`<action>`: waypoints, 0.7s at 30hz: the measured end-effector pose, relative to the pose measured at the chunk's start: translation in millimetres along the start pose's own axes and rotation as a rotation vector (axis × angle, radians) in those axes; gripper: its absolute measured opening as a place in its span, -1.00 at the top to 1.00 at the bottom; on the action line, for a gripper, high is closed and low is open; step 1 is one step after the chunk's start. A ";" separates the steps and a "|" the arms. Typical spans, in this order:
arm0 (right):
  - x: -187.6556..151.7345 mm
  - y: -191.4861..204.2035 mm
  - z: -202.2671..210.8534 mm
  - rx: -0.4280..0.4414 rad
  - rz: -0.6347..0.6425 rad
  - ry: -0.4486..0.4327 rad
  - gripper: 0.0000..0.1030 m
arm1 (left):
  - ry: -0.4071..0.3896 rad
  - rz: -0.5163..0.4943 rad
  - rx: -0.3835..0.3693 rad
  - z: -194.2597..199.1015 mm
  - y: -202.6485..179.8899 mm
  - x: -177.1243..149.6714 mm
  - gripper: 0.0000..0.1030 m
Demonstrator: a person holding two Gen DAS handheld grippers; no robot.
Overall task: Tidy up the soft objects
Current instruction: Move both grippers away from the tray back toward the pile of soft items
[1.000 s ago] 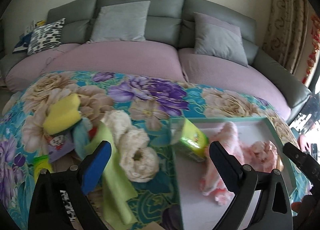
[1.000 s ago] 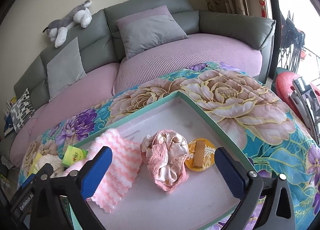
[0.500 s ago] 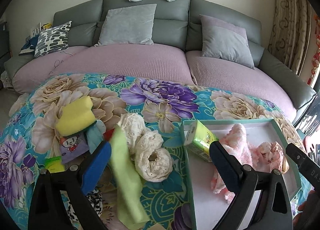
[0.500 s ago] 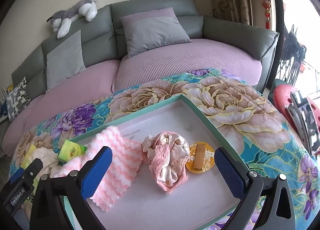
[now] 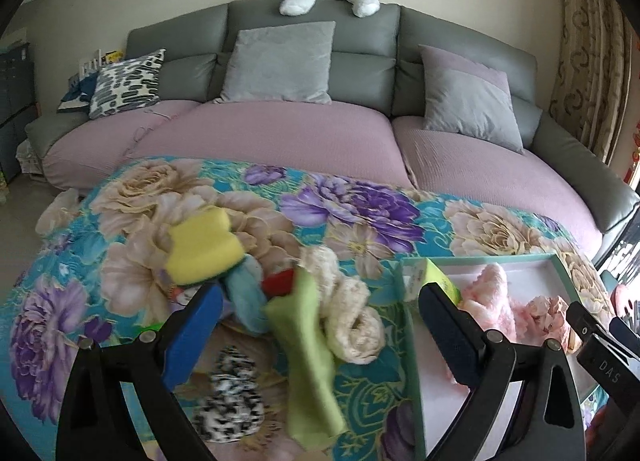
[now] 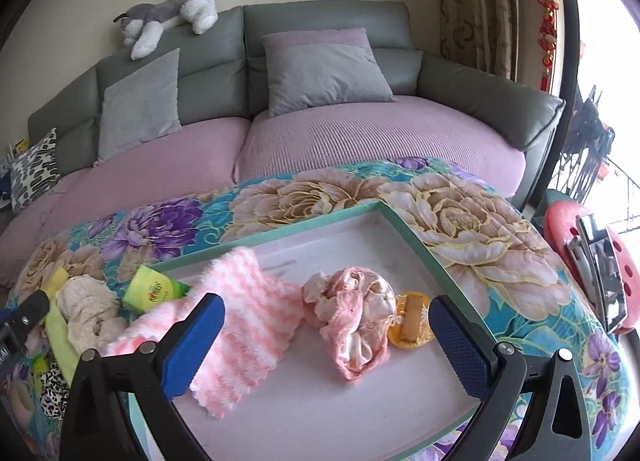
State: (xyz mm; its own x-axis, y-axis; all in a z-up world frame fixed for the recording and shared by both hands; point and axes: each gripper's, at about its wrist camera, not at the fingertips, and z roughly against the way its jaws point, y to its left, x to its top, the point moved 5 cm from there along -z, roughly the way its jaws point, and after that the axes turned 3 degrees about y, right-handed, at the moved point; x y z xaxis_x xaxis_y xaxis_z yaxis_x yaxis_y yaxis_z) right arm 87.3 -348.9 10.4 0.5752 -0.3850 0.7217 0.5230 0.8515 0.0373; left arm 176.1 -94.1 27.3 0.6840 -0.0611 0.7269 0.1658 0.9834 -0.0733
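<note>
Both jaws are standing spread, left gripper (image 5: pixel 320 325) hovering over the green cloth (image 5: pixel 310 357), right gripper (image 6: pixel 326 337) over the tray (image 6: pixel 424 245) holding the pink striped towel (image 6: pixel 236 321) and pink lace bundle (image 6: pixel 354 317); "DAS" is showing on the right gripper's casing.

One teal tray (image 6: pixel 424 245), three items in it: pink striped cloth (image 6: pixel 244 325), pink satin bundle (image 6: pixel 356 321), orange pad (image 6: pixel 412 327), one green packet (image 6: pixel 154 289) at the rim, one yellow sponge (image 5: pixel 204 251), one lime cloth (image 5: pixel 308 357), three sofa cushions

We note each gripper, left gripper (image 5: pixel 320 335) and right gripper (image 6: pixel 326 341): black plastic frame, silver round screws, blue textured pads (image 6: pixel 460 345) on both fingers.
</note>
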 end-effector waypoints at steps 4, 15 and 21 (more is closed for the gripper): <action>0.5 14.0 6.6 0.016 0.031 -0.012 -1.00 | -0.008 0.019 0.042 11.7 22.1 5.3 -0.91; 0.0 60.9 28.4 0.115 0.086 -0.050 -1.00 | -0.041 0.188 0.147 37.3 113.4 11.5 -0.91; -11.3 110.4 37.7 0.232 0.160 -0.033 -1.00 | -0.047 0.255 0.185 42.9 147.6 3.1 -0.91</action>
State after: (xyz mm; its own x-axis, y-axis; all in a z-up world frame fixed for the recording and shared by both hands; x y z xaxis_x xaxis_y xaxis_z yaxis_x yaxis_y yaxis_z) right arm 114.8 -237.1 32.4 0.6162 -0.2310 0.7530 0.2675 0.9606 0.0758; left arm 172.3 58.2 48.0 0.6526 0.1948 0.7322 -0.1414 0.9807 -0.1349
